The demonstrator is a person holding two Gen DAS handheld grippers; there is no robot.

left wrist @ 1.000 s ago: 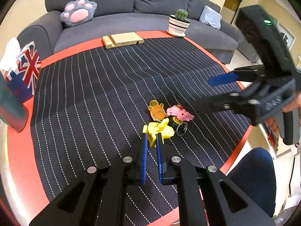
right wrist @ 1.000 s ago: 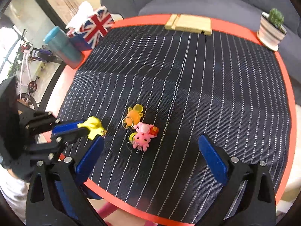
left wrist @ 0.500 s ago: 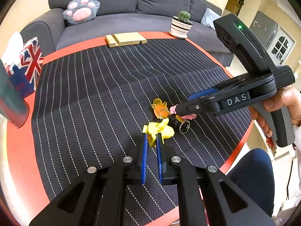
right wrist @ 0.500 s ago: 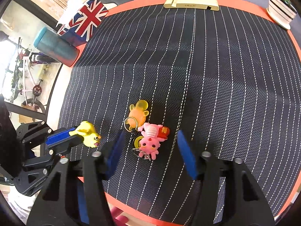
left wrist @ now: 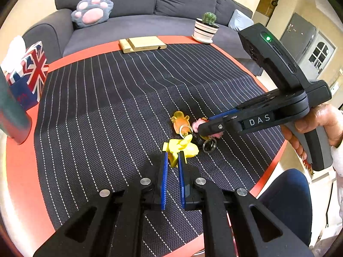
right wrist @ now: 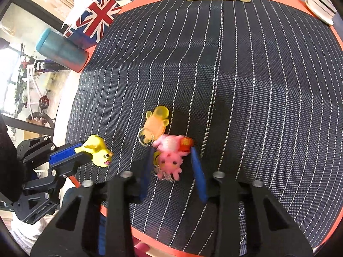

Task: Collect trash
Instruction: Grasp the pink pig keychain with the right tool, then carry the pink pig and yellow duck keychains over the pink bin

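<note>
- Our left gripper [left wrist: 171, 160] is clamped on the yellow toy [left wrist: 181, 147]; the toy's lower part is hidden between the blue pads, and only its head and ears stick out past the tips.
- Our right gripper [right wrist: 171, 160] has just been closing and now stands narrow around the pink toy [right wrist: 170, 156]. The toy is blurred, so we cannot tell whether the pads press on it.
- In the left view the right gripper's black body covers most of the pink toy; only a pink edge and a key ring [left wrist: 209, 144] show beneath it.
- The orange toy [right wrist: 155, 122] lies just beyond the pink toy, touching it, with its own ring toward the pink toy. It is translucent and its details are hard to read.
- A red tag beside the pink toy is too smeared to make out.
- All three toys sit on the dark mat [left wrist: 111, 98] with white dotted stripes, near its front edge; the yellow toy is left of the pink toy.
- The mat covers a round red table [left wrist: 19, 171].
- Well beyond the pink toy, at the far rim, lie a wooden stand [left wrist: 142, 45] and a potted cactus [left wrist: 206, 29].
- Far left of the pink toy stand a flag box [left wrist: 30, 75] and a teal cup [right wrist: 62, 50], the cup cut off in the left view.
- Behind the table is a grey sofa [left wrist: 137, 6] with a paw cushion [left wrist: 92, 10].
- A hand [left wrist: 321, 126] grips the right handle; a bicycle [right wrist: 32, 94] shows through glass at left.
</note>
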